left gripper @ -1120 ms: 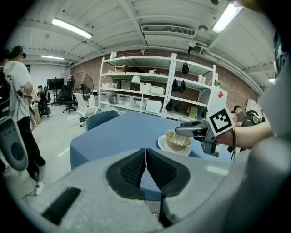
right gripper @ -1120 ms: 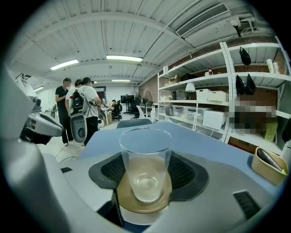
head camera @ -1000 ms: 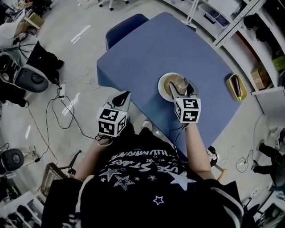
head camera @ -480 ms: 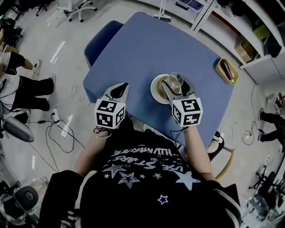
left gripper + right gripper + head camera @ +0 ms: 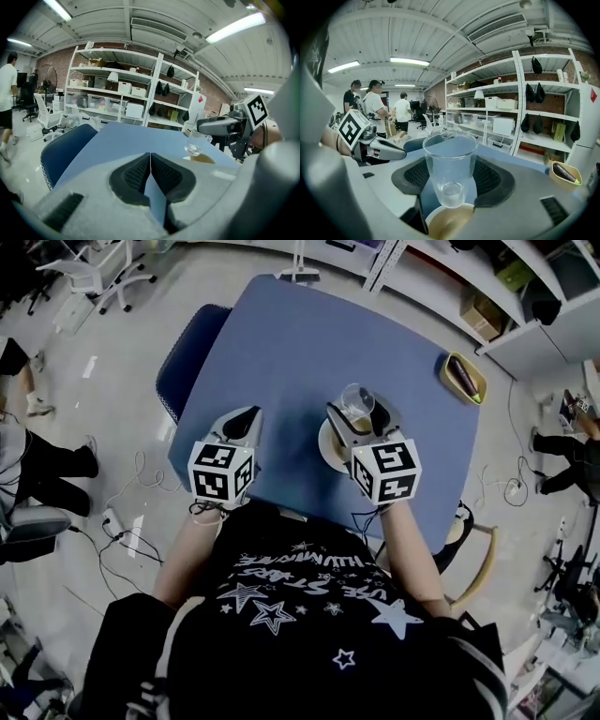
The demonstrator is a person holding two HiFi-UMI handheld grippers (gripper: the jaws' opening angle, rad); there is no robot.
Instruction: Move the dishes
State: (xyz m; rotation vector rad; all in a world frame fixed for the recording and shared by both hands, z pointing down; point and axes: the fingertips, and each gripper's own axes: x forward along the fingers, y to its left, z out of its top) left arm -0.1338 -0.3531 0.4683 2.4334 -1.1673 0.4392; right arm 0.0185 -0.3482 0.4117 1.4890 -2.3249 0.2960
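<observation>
A clear drinking glass [image 5: 449, 171] hangs upright between the pads of my right gripper [image 5: 450, 183], which is shut on it. Its base is clear of the tan plate [image 5: 447, 226] just below. In the head view the glass [image 5: 354, 401] sits at the plate's [image 5: 330, 446] far edge, on the near side of the blue table [image 5: 281, 343], with my right gripper [image 5: 361, 418] around it. My left gripper [image 5: 242, 424] hovers over the table's near left edge, shut and empty. In the left gripper view its pads [image 5: 140, 171] meet, and the glass [image 5: 192, 143] shows to the right.
A yellow tray [image 5: 464, 378] holding a dark object lies at the table's far right corner. A blue chair [image 5: 183, 362] stands at the table's left side. Shelving lines the far wall. People stand off to the left.
The right gripper has risen with the glass, which stood on the plate before. The left gripper has moved from beside the table edge to over it, closer to the plate.
</observation>
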